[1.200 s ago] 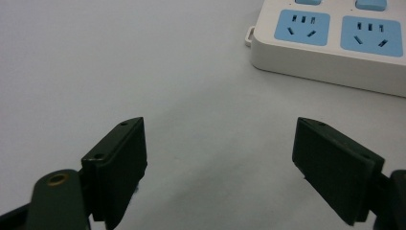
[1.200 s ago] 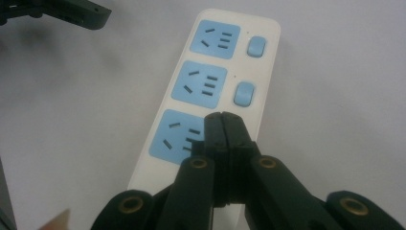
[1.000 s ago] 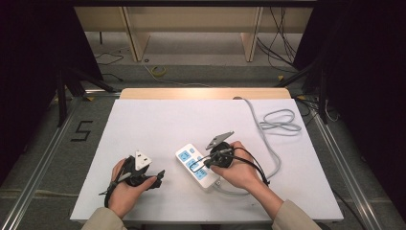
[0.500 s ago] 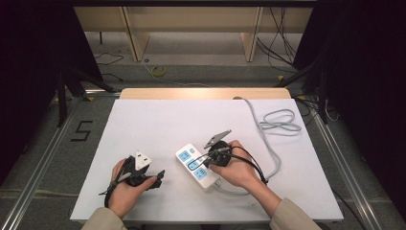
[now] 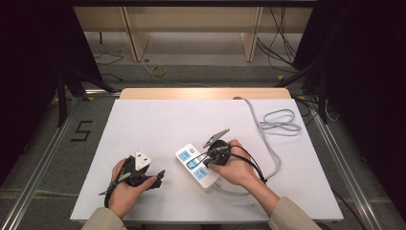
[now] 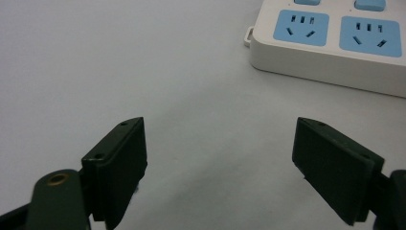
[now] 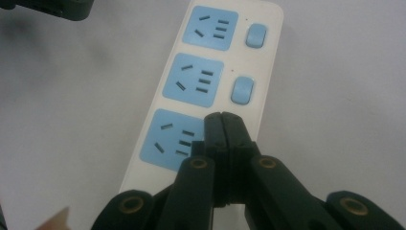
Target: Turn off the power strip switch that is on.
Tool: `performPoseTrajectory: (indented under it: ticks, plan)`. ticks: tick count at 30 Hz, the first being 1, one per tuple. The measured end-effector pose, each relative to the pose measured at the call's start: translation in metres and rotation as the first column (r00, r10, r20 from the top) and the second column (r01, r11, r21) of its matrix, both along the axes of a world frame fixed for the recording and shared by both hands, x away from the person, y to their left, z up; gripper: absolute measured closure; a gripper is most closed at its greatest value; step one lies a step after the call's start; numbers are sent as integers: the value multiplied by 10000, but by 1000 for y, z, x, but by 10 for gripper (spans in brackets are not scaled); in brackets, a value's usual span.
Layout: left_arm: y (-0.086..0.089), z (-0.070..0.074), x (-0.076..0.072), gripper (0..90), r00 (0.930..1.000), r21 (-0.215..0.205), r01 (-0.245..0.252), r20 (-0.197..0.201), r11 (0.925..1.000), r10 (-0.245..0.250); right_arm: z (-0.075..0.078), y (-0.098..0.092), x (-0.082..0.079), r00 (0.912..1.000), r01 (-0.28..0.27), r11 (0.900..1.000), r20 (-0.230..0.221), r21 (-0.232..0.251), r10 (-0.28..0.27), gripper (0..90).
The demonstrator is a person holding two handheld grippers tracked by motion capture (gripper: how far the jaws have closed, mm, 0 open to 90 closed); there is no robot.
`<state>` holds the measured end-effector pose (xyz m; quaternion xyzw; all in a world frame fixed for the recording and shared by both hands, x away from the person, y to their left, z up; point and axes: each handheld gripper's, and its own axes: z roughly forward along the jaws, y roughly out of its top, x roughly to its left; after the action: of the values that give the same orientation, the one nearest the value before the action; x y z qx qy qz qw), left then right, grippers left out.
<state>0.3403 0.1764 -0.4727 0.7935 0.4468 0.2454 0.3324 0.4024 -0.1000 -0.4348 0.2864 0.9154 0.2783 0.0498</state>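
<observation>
While both hands rest low on the white table top (image 5: 158, 120), the near edge runs just beneath the wrists and leaves little room behind them; the far half of the sheet is bare up to the strip of wood (image 5: 201, 93) at its back edge. Power strip (image 5: 197, 166) lies slantwise near the middle front, white body with blue sockets and blue switches, flat on the surface. Its grey cable (image 5: 273, 143) leaves the near end, curves out toward the right edge, runs up and ends in a loose coil (image 5: 282, 120) near the far right corner, so the right margin is partly taken. Right gripper (image 7: 223, 120): jaws pressed together with nothing between them, tips over the strip beside the nearest socket (image 7: 172, 140), below the middle switch (image 7: 242, 90); contact with the casing cannot be told. Left gripper (image 6: 218, 158): jaws spread wide, nothing between them, bare table under them, the strip's end a little ahead and to the side; in the high view it sits left of the strip, apart from it. Around the table: grey floor with a marked "5" (image 5: 82, 130) at left, metal rails (image 5: 40, 163) along both sides, dark curtains, wooden legs (image 5: 136, 36) and loose cables beyond.
</observation>
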Motion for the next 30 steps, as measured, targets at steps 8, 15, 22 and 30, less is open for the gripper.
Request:
performPoseTrajectory:
  ticks: [8,15,22,30]
  plan:
    - [0,0,0,192,10000,7,7,-6,10000,-7,-3,0,2,9999,85,9999,-80,-136,-86,900]
    - [0,0,0,192,10000,6,7,-8,10000,-7,-5,2,3,9999,82,9996,-93,-260,-85,900]
    - [0,0,0,193,10000,0,6,-8,10000,-6,-7,2,4,9999,76,9996,-152,-281,-81,900]
    - [0,0,0,193,10000,5,17,-11,10000,-17,-8,4,4,9998,57,9993,-209,-366,-64,900]
